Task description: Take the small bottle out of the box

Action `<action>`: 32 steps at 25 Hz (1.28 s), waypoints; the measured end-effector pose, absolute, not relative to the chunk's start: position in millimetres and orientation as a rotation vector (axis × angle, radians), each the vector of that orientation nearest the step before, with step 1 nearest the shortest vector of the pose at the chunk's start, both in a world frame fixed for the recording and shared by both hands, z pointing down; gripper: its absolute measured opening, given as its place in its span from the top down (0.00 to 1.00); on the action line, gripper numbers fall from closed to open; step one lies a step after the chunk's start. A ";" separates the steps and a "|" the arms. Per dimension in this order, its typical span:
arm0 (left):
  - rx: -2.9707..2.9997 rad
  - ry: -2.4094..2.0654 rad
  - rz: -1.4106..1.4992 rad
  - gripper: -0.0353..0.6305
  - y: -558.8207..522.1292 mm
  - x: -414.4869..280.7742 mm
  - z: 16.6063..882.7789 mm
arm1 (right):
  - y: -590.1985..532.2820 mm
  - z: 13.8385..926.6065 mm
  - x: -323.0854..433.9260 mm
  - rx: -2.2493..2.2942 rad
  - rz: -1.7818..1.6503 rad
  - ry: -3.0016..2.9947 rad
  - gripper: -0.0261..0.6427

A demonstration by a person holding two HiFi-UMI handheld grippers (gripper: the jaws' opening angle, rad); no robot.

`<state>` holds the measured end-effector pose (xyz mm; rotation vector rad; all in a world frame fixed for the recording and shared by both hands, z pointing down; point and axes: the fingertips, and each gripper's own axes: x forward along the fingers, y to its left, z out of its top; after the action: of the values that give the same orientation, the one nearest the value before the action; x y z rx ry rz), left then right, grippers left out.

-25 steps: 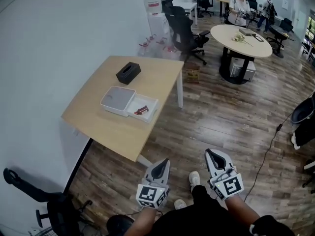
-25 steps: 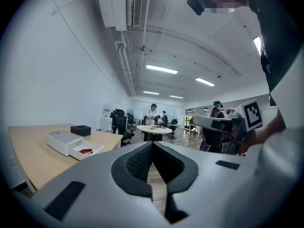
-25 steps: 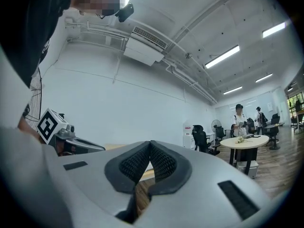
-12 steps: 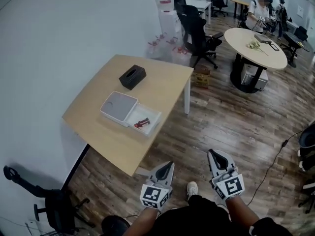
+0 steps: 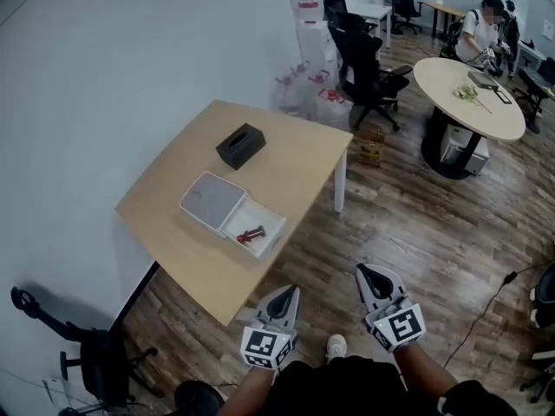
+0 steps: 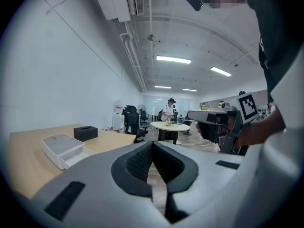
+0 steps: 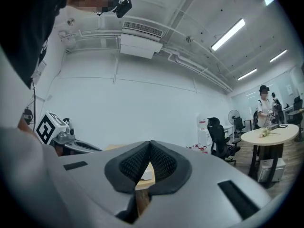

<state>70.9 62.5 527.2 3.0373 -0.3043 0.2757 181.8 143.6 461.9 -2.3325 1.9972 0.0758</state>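
Left gripper [image 5: 285, 295] and right gripper [image 5: 371, 276]: jaws closed, empty; bottle [image 5: 251, 233] sits in box [image 5: 272, 222] on table [image 5: 286, 159], well apart.

The bench [image 5: 286, 159] is topped in pale matt wood; the floor [image 5: 416, 241] is laid in darker, faintly glossy planks. The box [image 5: 211, 202], at seven o'clock of the matt black tissue box [image 5: 240, 145], is seen as smooth white plastic.

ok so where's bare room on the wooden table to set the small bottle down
Widest bare patch: the table right of the black tissue box, up to its right edge. Also the near corner this side of the open white box. Crowded only around those boxes.
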 end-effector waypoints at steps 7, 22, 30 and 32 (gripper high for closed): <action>3.009 -0.430 0.288 0.93 30.6 68.0 531.1 | 100.3 468.9 188.1 -2.240 0.034 2.106 0.94; 2.978 -0.625 0.214 0.93 -89.4 58.7 523.8 | -32.5 459.9 200.5 -2.063 -0.039 2.209 0.94; 2.961 -0.644 0.208 0.93 -150.7 45.0 518.0 | -113.6 454.0 186.8 -2.030 -0.042 2.271 0.94; 2.955 -0.645 0.204 0.93 -164.9 41.8 519.0 | -133.1 452.6 178.6 -2.011 -0.028 2.300 0.94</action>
<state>41.8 -164.9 519.0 2.9547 -0.6451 0.2040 178.6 -133.1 452.6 -2.0109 2.3005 -0.0278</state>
